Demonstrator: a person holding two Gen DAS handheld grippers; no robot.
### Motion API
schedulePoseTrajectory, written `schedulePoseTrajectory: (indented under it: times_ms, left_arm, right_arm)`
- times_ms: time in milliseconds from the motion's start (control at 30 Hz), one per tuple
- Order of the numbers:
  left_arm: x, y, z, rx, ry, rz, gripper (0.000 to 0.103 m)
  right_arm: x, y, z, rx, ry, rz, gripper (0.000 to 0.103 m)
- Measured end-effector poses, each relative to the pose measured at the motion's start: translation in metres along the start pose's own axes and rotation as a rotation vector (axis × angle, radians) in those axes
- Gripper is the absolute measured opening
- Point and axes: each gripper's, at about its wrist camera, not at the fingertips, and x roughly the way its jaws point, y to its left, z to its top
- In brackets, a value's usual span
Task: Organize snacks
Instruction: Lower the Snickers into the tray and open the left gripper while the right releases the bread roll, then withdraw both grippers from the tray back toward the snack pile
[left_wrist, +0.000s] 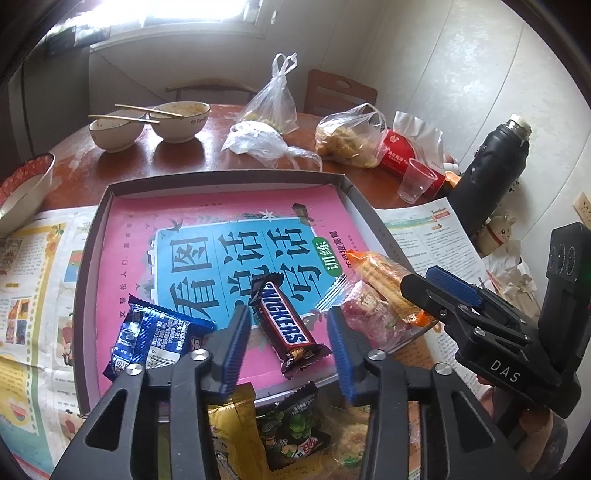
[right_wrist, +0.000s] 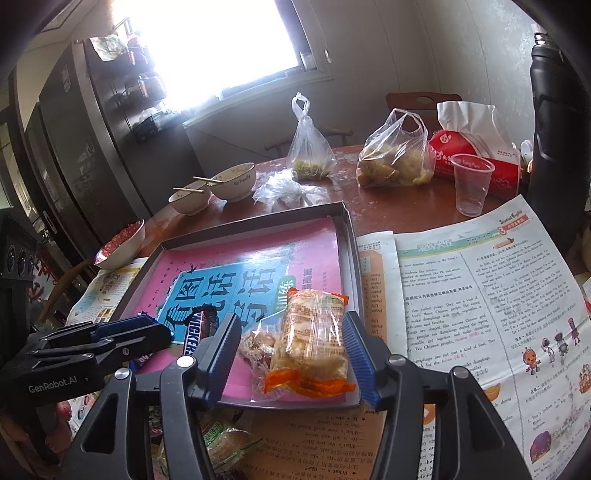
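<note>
The left gripper is hovering with its fingers spread wide and holding nothing, over the Snickers bar lying in the shallow tray on the worktop. The right gripper is likewise gaping empty around the orange-ended cracker pack at the tray's near right corner. A blue wrapper is lying at the tray's near left.
</note>
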Motion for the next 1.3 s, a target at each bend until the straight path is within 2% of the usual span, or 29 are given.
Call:
schedulePoseTrajectory:
  times_ms: [333,600,1300]
  left_arm:
    - [-0.017,0.0,0.001,0.004,-0.042,0.009,0.057]
    - [-0.033,0.008,0.001,-0.018,-0.077,0.012,0.068]
    - [-0.084,0.027,-0.013,-0.044,-0.168,0.045,0.076]
  right_arm:
    - [-0.013,0.004,0.003,-0.016,-0.041,-0.005,0.063]
    - [-0.023,0.006,0.004,-0.021,-0.069,-0.002,0.067]
    - [-0.055,0.024,-0.001,-0.067,-0.124,0.028,0.071]
